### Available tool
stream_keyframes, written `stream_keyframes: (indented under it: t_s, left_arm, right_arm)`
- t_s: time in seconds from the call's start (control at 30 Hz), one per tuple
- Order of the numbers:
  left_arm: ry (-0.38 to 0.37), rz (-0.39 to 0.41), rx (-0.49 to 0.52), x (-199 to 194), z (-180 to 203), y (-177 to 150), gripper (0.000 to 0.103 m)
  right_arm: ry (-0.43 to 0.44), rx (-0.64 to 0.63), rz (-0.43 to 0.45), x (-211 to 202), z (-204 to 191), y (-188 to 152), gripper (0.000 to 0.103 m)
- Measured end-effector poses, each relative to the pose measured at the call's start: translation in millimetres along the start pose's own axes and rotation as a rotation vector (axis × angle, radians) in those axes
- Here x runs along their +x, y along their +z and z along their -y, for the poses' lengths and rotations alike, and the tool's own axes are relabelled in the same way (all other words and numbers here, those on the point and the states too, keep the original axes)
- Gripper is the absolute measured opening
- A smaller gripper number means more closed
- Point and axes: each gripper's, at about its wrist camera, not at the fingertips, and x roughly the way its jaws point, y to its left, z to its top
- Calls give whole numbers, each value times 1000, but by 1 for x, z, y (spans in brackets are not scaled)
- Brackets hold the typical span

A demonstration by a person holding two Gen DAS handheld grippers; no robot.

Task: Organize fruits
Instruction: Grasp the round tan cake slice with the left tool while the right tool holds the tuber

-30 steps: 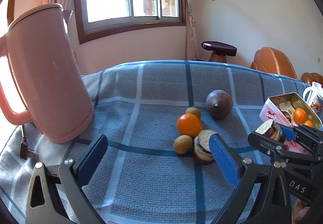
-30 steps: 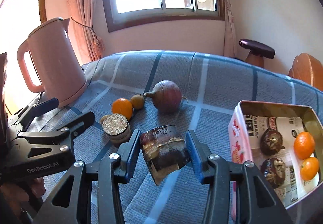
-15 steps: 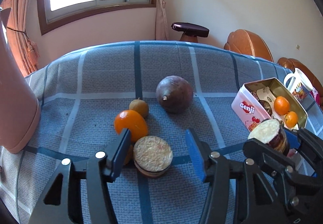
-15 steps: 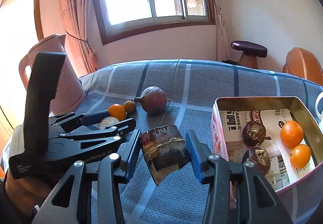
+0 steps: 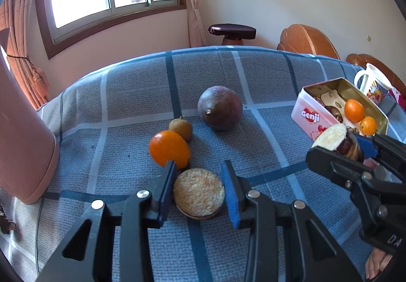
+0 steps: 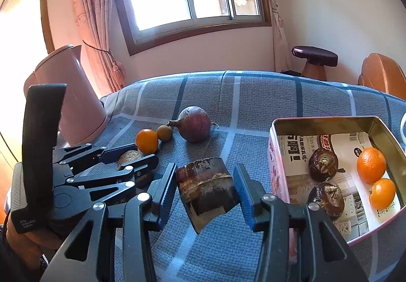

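On the blue checked cloth lies a round tan cut slice (image 5: 198, 193), and my left gripper (image 5: 199, 188) has a blue pad against each side of it, jaws still closing. Just behind sit an orange (image 5: 169, 148), a small brown fruit (image 5: 180, 128) and a big purple-brown round fruit (image 5: 219, 108). My right gripper (image 6: 205, 178) is shut on a dark brown chunk (image 6: 205, 190), held above the cloth left of the pink tin (image 6: 277, 170). The tin holds two oranges (image 6: 371, 165) and two dark fruits (image 6: 323, 164).
A pink kettle (image 5: 22, 134) stands at the left of the table, and a white mug (image 5: 371, 81) stands behind the tin. Beyond the far edge of the table are a stool (image 5: 232, 30) and wooden chairs (image 5: 307, 39).
The left gripper swung right and forward from beside the kettle, came down over the cut slice and narrowed its jaws onto it. The right gripper kept its chunk and barely moved.
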Motion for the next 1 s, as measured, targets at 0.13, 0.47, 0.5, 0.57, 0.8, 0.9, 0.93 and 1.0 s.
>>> stream_keyframes:
  t_s: [0.13, 0.47, 0.5, 0.57, 0.8, 0.9, 0.93, 1.0]
  left_arm:
    - [-78, 29, -64, -10, -13, -3, 38]
    - [-64, 32, 22, -20, 24, -13, 38]
    - [-46, 21, 25, -17, 26, -13, 38]
    - [-33, -10, 12, -11, 23, -11, 39]
    - [-46, -115, -27, 7, 19, -14, 42]
    - [-50, -100, -69, 3, 12, -15, 39]
    - [-48, -98, -92, 3, 8, -16, 39]
    - [-40, -84, -136, 1, 0, -16, 39]
  right_arm:
    - [13, -19, 27, -5, -3, 0, 48]
    - [-21, -100, 82, -12, -16, -1, 48]
    - [-19, -97, 79, -12, -15, 0, 48]
    - [-21, -87, 84, -12, -13, 0, 48]
    - [-32, -54, 79, -12, -8, 0, 48]
    - [-32, -55, 77, -11, -8, 0, 48]
    - [-31, -55, 79, -11, -8, 0, 48]
    - [-31, -57, 84, -12, -8, -1, 48]
